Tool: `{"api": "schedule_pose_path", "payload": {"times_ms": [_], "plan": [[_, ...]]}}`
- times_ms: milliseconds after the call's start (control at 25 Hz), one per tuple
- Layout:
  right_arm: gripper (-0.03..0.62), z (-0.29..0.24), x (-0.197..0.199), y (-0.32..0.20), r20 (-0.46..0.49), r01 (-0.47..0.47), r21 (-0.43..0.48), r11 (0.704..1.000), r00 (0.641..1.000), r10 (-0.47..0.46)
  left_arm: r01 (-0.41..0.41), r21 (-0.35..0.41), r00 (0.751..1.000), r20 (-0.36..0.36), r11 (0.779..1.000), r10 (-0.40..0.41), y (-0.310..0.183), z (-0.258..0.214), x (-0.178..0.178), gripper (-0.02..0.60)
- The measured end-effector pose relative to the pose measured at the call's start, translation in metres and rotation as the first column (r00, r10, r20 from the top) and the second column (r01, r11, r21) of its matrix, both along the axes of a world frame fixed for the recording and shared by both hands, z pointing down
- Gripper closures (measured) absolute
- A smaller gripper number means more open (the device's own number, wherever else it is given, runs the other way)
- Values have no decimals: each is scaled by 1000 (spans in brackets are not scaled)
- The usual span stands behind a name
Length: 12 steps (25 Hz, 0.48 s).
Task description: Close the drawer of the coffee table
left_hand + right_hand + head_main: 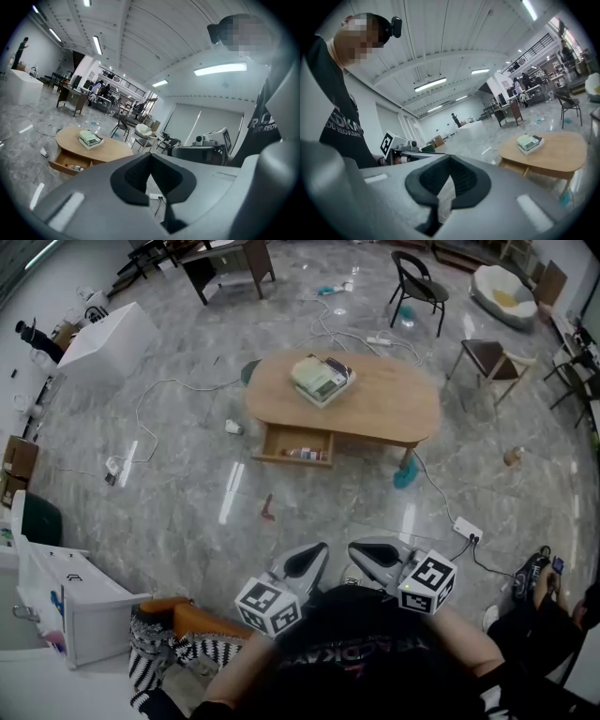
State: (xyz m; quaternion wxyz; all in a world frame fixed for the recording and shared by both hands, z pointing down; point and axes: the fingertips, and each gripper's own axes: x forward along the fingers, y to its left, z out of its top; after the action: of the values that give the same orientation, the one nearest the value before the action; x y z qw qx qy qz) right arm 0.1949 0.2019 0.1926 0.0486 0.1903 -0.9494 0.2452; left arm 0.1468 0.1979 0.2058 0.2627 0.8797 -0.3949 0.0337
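Head view: drawer [295, 448] stands open; left gripper [307, 562] and right gripper [373, 557] jaws clenched, empty.

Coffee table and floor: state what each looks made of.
Coffee table: likely wood or veneer, matte; even light-tan top, matching open drawer. Floor: probably polished stone or marble-look tile; grey veining, bright light reflections.
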Motion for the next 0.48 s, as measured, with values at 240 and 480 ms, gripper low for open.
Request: {"api": "schedule_pose_path", "payload": {"times_ms": [240,480], "plan": [[595,-3,4,-5,13,-32,-7,999,999,32,28,2,1000,10,1000,-28,-2,-3,-12,577],[595,-4,10,-13,30,-65,-22,998,997,66,74,0,996,41,997,-74,-3,-11,-28,577]]}}
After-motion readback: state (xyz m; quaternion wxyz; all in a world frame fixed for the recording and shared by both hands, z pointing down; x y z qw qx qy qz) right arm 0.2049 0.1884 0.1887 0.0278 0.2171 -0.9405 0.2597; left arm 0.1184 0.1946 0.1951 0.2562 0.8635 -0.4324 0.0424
